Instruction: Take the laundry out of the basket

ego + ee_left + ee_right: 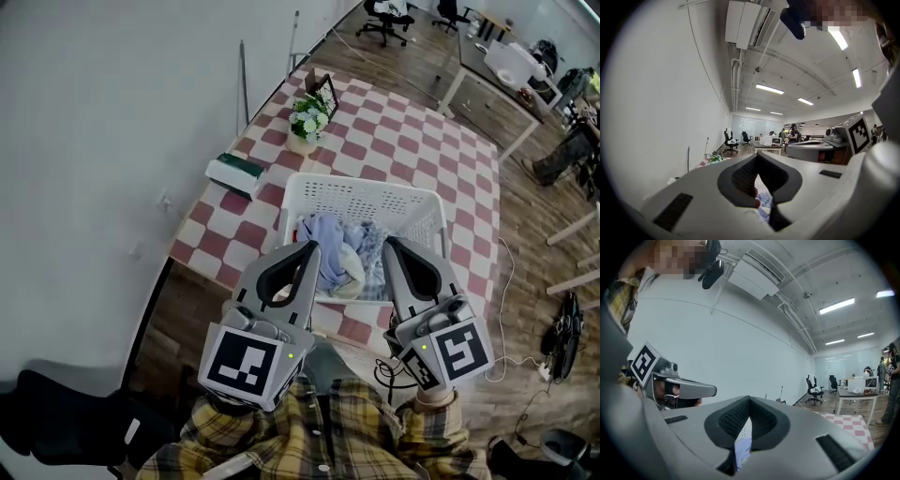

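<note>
A: Status, big to small?
B: One checked table [403, 141]. One white basket [361, 192] on it, mouth up, long axis across the head view, roughly along the table's near edge.
A: Grippers?
B: Two. Left gripper [309, 247] and right gripper [388, 242] sit side by side over the basket's near rim, both pointing level, away from the person. Both jaw pairs are closed pad to pad, with nothing pinched.
A: Touching anything?
B: Can't tell from above. Cloth shows below the tips in both gripper views.
A: Laundry?
B: Laundry [328, 248] is all inside the basket, heaped left and middle. I can see lilac, white and blue patterned pieces. Exact count unclear.
A: Small stuff?
B: One book [236, 174] at the table's left edge and one potted plant [307, 117] behind it. Both are clear of the basket.
</note>
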Available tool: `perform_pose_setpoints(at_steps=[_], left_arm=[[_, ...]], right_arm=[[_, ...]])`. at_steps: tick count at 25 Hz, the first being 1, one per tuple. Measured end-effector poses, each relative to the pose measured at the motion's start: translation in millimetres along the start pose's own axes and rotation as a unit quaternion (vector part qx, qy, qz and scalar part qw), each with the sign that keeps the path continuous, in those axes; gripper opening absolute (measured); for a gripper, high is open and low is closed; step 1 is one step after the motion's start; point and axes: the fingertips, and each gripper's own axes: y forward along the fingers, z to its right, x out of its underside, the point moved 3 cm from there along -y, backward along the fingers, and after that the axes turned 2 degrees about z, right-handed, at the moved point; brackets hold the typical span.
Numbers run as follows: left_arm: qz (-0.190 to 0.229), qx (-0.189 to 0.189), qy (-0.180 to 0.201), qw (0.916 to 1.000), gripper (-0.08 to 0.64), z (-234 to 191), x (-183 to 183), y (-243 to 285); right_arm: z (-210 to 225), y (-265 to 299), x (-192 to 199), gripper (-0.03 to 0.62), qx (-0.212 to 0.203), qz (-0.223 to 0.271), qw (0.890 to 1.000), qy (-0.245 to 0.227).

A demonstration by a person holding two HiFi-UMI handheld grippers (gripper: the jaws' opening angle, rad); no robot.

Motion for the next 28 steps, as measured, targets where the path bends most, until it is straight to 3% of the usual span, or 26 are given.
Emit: perform_pose_setpoints(at_steps=[10, 20, 28], left_arm=[[0.001, 0.001, 0.002, 1.0, 0.037, -20, -13, 68], [-0.013, 0.003, 0.0, 0.9999, 0.037, -35, -12, 91], [-0.036, 0.034, 0.0, 0.9988, 0.037, -40, -5, 101]], right_arm=[[53, 45, -3, -0.005, -0.011, -0.009, 1.0, 0.002], [63, 69, 2, -0.005, -0.023, -0.021, 1.0, 0.0], [65, 75, 4, -0.003, -0.001, -0.033, 0.999, 0.016]])
